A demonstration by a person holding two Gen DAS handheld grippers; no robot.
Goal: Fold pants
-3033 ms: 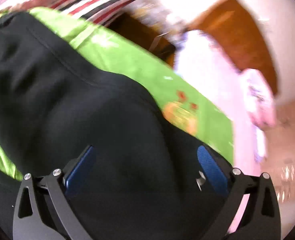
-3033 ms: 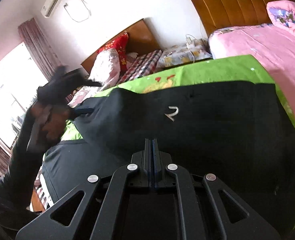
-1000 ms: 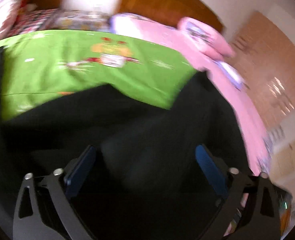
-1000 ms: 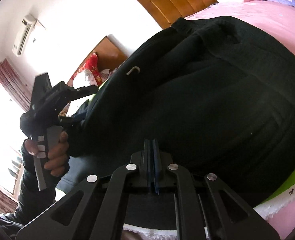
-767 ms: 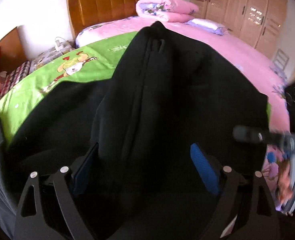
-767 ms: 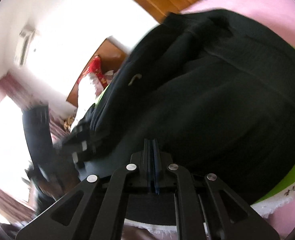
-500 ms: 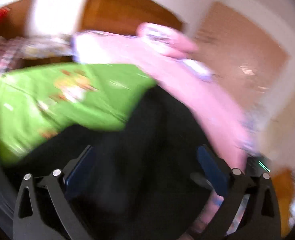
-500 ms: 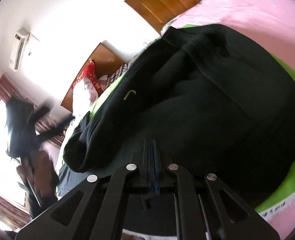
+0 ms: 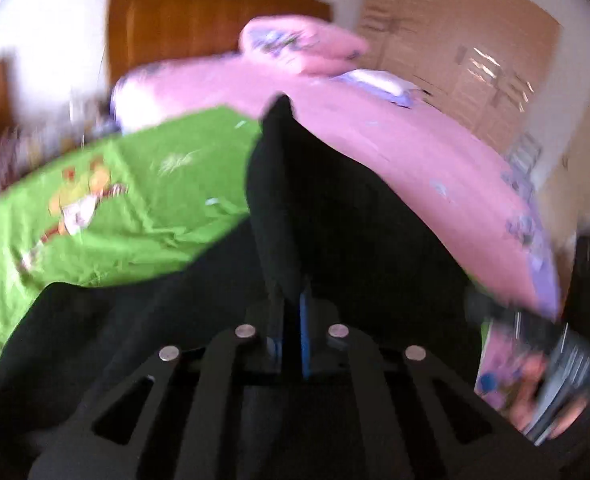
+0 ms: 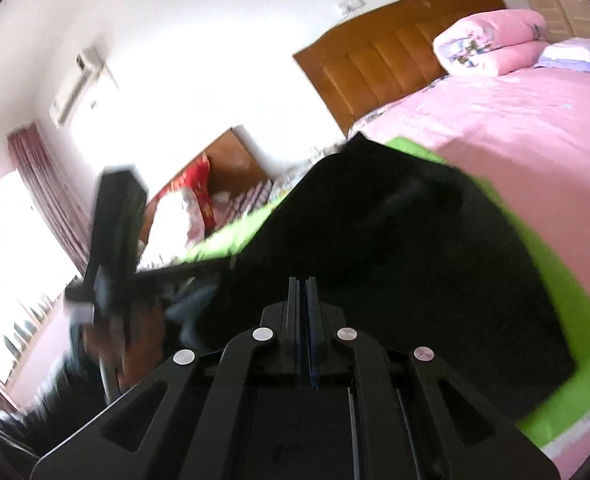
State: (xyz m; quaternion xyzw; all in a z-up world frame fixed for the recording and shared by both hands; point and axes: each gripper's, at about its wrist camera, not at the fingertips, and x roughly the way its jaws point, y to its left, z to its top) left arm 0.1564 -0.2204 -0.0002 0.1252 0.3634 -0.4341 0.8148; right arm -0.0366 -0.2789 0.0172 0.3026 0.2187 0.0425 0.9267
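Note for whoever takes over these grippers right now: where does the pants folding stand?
Left gripper: jaws have just been closing, now shut on a raised ridge of the black pants.
Right gripper: shut, apparently pinching the pants' near edge.
Pants: bunched and lifted over the green sheet on the pink bed, not lying flat.
Done: both ends gripped, fold begun.
Left: probably carry the fold over, lay it flat, release, smooth.

Black gripper frames, silver screws, blue pads.
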